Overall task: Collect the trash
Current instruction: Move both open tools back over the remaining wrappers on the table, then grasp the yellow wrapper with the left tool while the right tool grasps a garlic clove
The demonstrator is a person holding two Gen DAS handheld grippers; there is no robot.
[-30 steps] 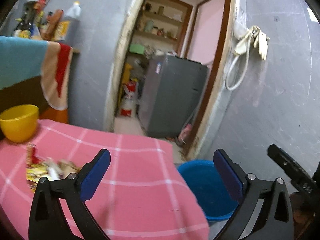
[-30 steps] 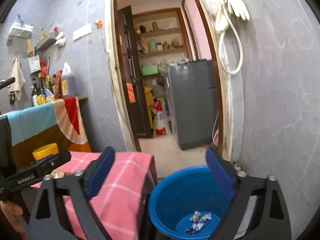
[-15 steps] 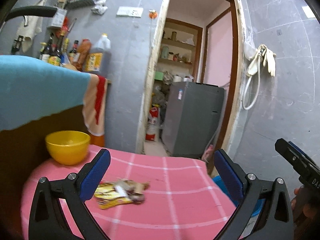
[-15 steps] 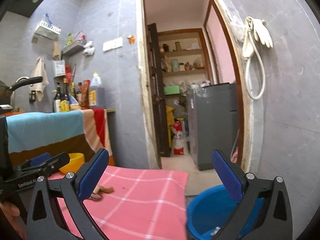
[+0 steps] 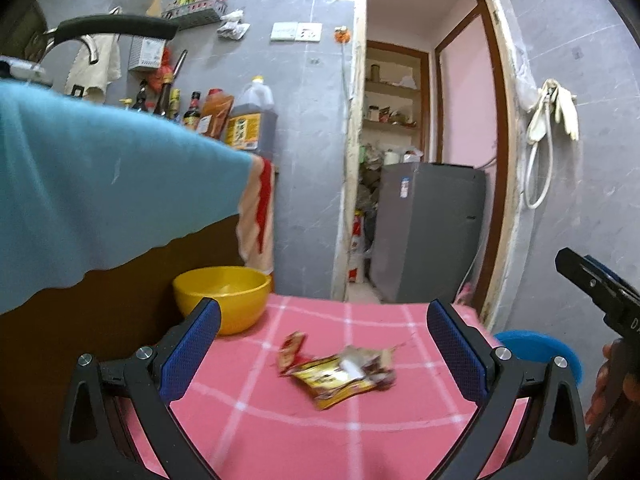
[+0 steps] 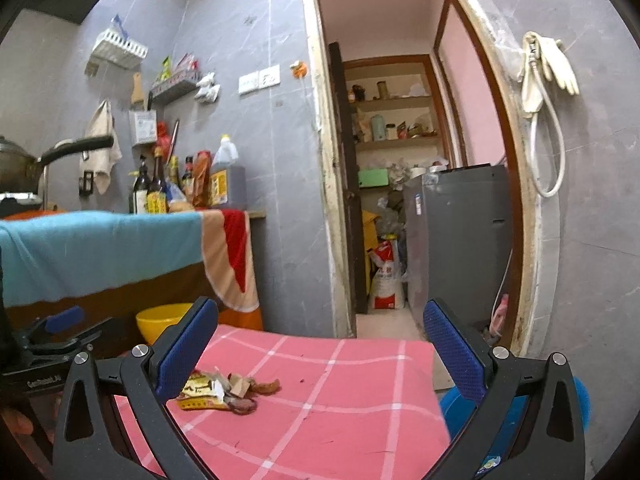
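Note:
A small heap of crumpled snack wrappers (image 5: 340,372), yellow, red and brown, lies on the pink checked tablecloth (image 5: 280,440). My left gripper (image 5: 324,352) is open, and the heap lies between and just beyond its blue pads. In the right wrist view the same wrappers (image 6: 222,390) lie low left, beside the left finger of my open right gripper (image 6: 320,348), which holds nothing. A blue bin (image 5: 540,354) stands on the floor past the table's right edge; its rim (image 6: 580,400) also shows behind my right gripper's right finger.
A yellow bowl (image 5: 222,296) sits at the table's far left corner. A counter draped with a teal and red towel (image 5: 100,196) rises on the left, with bottles (image 6: 160,192) on top. Ahead, a doorway opens onto a grey fridge (image 6: 460,248). A person's hand (image 5: 616,376) holds the other gripper.
Both cameras swung left and away from the blue bin toward the table. The wrappers moved from the left edge of the left wrist view to between its fingers.

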